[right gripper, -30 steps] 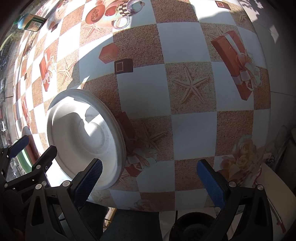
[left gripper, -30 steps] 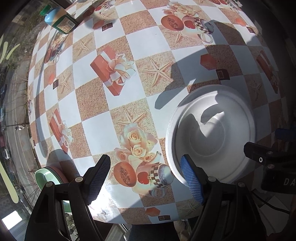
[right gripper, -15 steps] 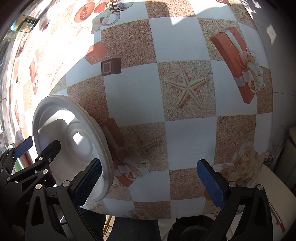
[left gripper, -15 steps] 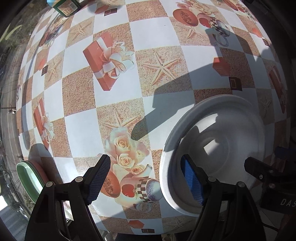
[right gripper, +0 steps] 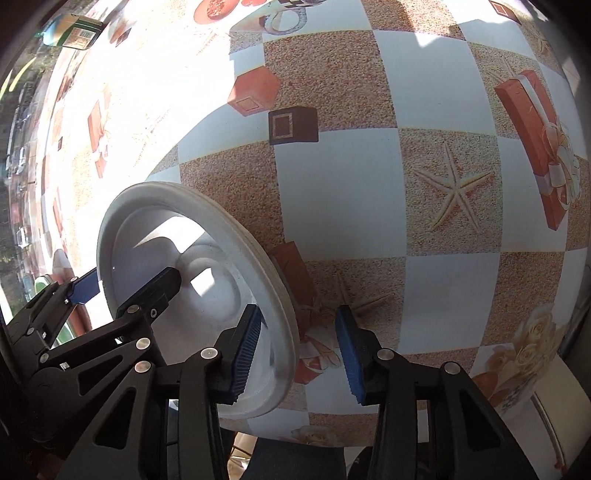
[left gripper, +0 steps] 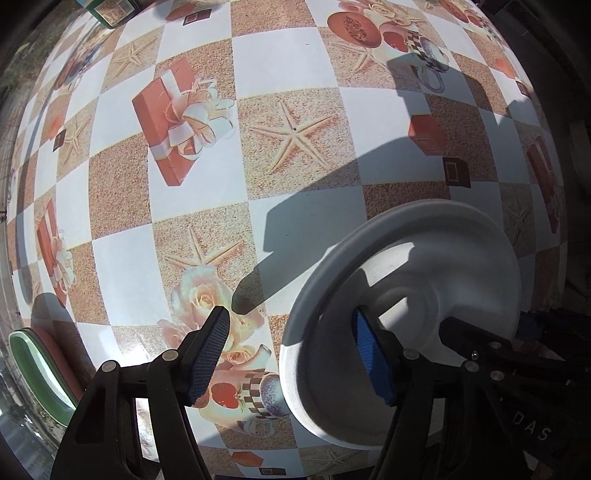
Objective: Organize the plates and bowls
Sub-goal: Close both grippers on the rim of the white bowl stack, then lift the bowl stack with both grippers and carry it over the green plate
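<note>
- Left wrist view: the white plate (left gripper: 436, 280) sits at the near right of the worktop (left gripper: 288, 66), which carries a checked oilcloth of starfish and gift boxes. The plate looks raised off the cloth on its right side, its face turned toward the camera.
- The left tongs (left gripper: 291, 350) stand wide, straddling the plate's left rim — the right pad (left gripper: 371, 360) is over the plate's well, the left pad (left gripper: 208, 354) outside it above the printed roses. Neither pad presses on the rim as far as I can tell.
- At the left edge a green-rimmed dish (left gripper: 29, 369) with a reddish inside pokes in, well apart from the plate; a green bottle (left gripper: 110, 11) stands at the far corner.
- Right wrist view: the right tongs (right gripper: 299, 343) are at a middling gap, bracketing the plate's (right gripper: 155, 236) right rim. The left pad (right gripper: 247, 347) lies against or just beside the inner face and the right pad (right gripper: 349, 354) stands clear on the outer side, so the grip is not yet closed.
- The left tongs show here too, reaching into the plate from the left.
- My reading: the step in hand is taking hold of the plate's rim — the right tongs look nearest to it. The next move calls for closing squarely on the thin rim, then lifting level and carrying it to the other dishes, probably those at the left edge.
</note>
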Available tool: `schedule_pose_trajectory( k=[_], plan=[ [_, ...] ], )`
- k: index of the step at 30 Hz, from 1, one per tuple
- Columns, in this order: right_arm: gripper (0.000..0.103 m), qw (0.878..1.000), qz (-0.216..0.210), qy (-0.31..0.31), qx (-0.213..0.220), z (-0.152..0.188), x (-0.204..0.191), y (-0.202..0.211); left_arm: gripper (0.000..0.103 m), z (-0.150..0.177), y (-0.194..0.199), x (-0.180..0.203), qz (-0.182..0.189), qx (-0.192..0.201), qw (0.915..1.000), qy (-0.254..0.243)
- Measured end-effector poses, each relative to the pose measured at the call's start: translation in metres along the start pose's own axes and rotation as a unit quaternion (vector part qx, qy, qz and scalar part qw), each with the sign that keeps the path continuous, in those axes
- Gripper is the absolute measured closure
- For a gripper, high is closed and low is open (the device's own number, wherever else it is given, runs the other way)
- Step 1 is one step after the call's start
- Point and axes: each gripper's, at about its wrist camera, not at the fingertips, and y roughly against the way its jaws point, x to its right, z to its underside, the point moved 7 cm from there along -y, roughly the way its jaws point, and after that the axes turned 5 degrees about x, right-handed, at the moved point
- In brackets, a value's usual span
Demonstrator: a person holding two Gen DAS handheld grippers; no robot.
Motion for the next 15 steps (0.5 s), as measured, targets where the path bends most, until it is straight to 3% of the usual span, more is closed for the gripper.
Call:
schedule_pose_trajectory(
  k=[1,2,4,8,15],
  plan=[
    [0.077,1.000,-0.010,0.000,-0.002,0.000,-0.004,-0.001,0.041,-0.001,0.000,0.001,0.007,-0.001,1.0000,-0.002],
    [0.080,1.000,-0.018,-0.001,-0.007,0.001,-0.008,-0.003,0.048,-0.001,0.000,0.003,0.013,-0.002,0.9999,-0.006],
    [0.080,1.000,-0.008,-0.007,-0.006,0.002,-0.011,-0.003,0.064,0.000,0.001,0.009,0.036,-0.007,0.9992,-0.014],
    [0.080,1.000,0.002,-0.005,-0.008,0.008,-0.017,-0.006,0.065,0.001,0.001,0.010,0.033,-0.010,0.9990,-0.029],
    [0.080,1.000,0.011,0.015,-0.019,0.017,-0.069,-0.020,0.065,0.021,0.003,-0.014,0.025,-0.015,0.9989,-0.036]
  ],
)
